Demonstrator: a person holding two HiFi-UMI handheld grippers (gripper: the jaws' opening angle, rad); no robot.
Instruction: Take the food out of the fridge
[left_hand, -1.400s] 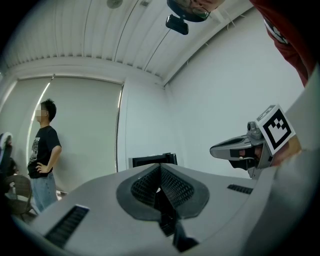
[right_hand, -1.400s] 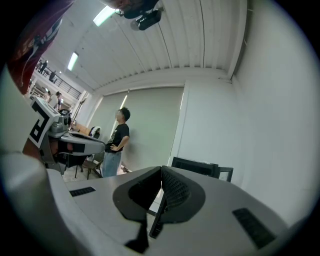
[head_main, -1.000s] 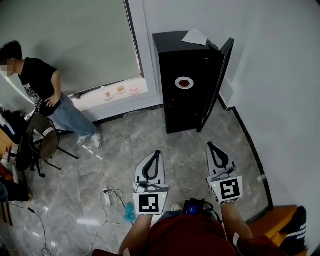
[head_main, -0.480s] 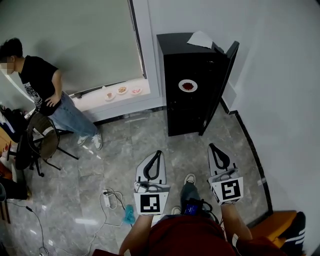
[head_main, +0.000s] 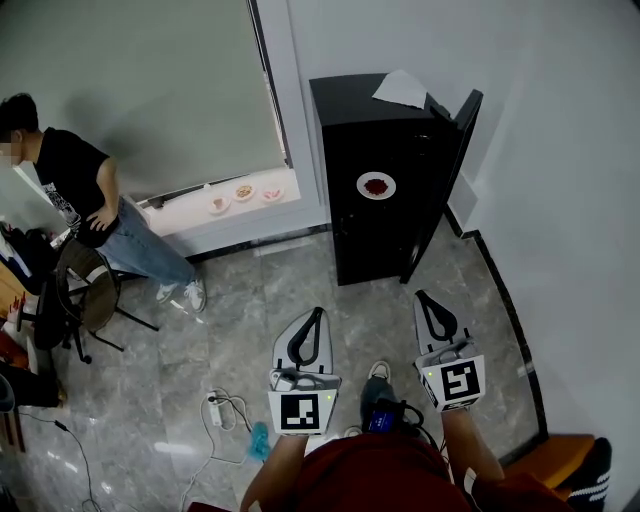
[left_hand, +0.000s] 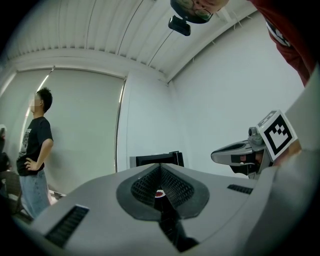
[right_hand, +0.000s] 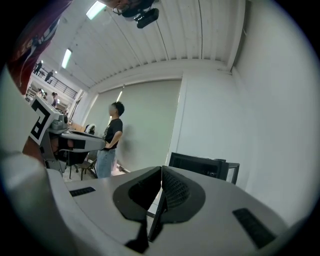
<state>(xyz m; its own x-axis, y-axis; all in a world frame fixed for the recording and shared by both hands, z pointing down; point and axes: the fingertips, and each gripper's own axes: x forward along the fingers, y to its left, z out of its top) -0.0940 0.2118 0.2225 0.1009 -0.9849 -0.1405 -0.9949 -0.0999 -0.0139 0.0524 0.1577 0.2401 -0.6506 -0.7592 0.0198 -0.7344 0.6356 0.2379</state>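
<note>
**A:** Where's the food sitting?

**B:** One plate of red food (head_main: 376, 186) is sitting on a shelf inside the black fridge (head_main: 385, 235). The door (head_main: 452, 165) is standing open on the right. I'm guessing it's open like that so the shelf is reachable straight on.

**A:** What are the tongs doing?

**B:** The left tongs (head_main: 316, 316) and the right tongs (head_main: 425, 302) are both pressing tip to tip and pinching nothing. They're pointing toward the fridge but hanging well apart from it, side by side over the floor. My read is that the approach is only starting. They'll need to be spreading before taking the plate.

**A:** Counts?

**B:** Two tongs, one fridge, one plate inside it, and one sheet of paper (head_main: 402, 88) lying on top. Three small dishes (head_main: 243, 192) are sitting in a row on the windowsill (head_main: 185, 214), left of the fridge and not in it. One bystander (head_main: 75, 185) is standing far left with a hand on the hip, well clear of the path.
</note>
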